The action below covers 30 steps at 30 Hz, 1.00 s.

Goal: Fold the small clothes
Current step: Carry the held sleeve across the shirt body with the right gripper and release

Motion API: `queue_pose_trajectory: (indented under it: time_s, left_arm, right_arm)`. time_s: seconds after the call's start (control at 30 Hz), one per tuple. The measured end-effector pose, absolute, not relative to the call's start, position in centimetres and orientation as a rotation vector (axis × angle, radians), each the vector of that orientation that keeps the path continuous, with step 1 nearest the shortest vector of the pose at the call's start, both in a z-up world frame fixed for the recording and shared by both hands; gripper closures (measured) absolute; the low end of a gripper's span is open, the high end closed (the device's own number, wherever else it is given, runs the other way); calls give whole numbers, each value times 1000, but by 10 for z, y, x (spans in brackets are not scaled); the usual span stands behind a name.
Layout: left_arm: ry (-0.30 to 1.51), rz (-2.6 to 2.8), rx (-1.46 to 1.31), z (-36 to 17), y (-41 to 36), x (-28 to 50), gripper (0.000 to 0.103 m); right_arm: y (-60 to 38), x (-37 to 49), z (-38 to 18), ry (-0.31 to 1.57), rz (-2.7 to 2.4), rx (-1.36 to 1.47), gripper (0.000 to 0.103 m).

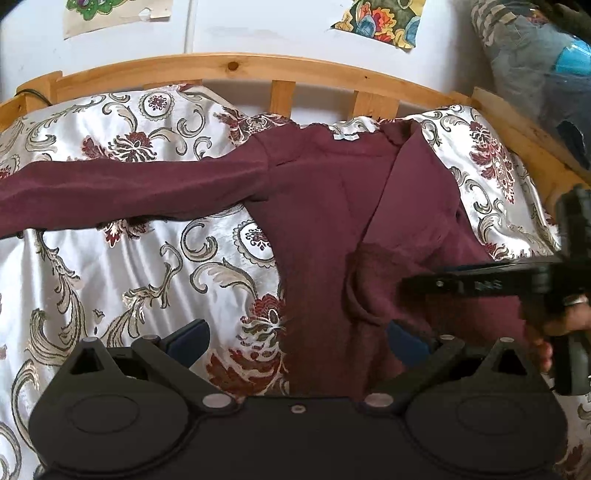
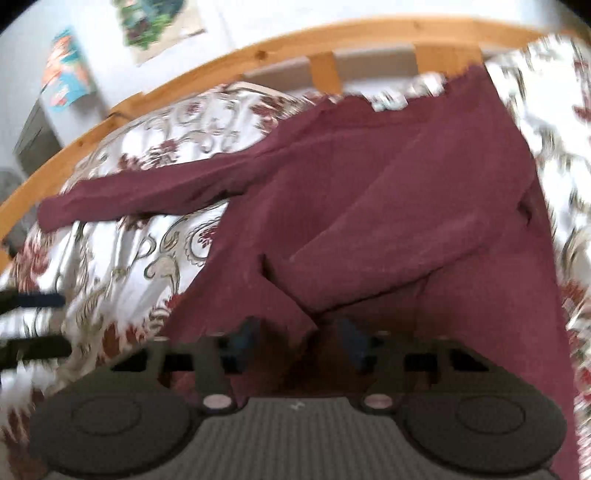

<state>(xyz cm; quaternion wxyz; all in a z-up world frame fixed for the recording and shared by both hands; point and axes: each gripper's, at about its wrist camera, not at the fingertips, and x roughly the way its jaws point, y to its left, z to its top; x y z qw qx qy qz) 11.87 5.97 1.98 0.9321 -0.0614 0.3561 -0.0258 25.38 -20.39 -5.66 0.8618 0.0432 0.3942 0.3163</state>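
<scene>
A maroon long-sleeved top [image 1: 325,206] lies on the patterned bedspread [image 1: 110,266]. Its left sleeve [image 1: 122,188] stretches out flat to the left. Its right sleeve is folded across the body toward the hem. My left gripper [image 1: 295,343] is open and empty, low over the hem's left edge. My right gripper [image 1: 410,284] reaches in from the right over the folded sleeve cuff. In the blurred right wrist view the right gripper [image 2: 299,339] stands open, with the sleeve cuff [image 2: 280,314] lying between its blue pads. The top [image 2: 406,192] fills that view.
A wooden bed rail [image 1: 236,68] curves along the far side, with a white wall and colourful pictures [image 1: 380,20] behind. A person's jeans-clad leg [image 1: 535,74] stands at the far right. The left gripper's fingers [image 2: 33,299] show at the left edge of the right wrist view.
</scene>
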Motion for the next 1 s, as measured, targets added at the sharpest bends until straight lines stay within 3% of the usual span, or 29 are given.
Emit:
queue_pose_trajectory:
  time_s: [0.07,0.3,0.5,0.6,0.7,0.77,0.8,0.87,0.93,1.0]
  left_arm:
    - [727,-55,-127,19,60,115,1]
    - [739,-66,-99,16,59,112,1]
    - [752,-70,-148,14,60,113,1]
    - [753,-82,-159,14,56,112,1]
    - [747,-102,-148,14,51,111,1]
    - [749,-118,-149,13,47,112,1]
    - [750,-129,-153,13,46,113,1]
    - [748,-167,-172,12,43,115,1]
    - [751,-203,-200,11,42,120,1]
    - [754,-226,-225,10,40,123,1]
  right_arm:
    - [-208,255,-59,866,663,157,90]
    - [-257,210,-54,945,656,590,93]
    - [-288,176,-67,978,538,802,93]
    - [-298,172,-78,990,465,779,92]
    - [-297,174,-81,1006,448,685,82]
    - [-292,170,-79,979,448,601,53]
    - [-289,170,-78,962,455,571,46]
    - [-280,170,-75,923,464,512,42]
    - [-271,172,-74,906,475,456,48]
    - [-266,173,-75,918,486,435,72]
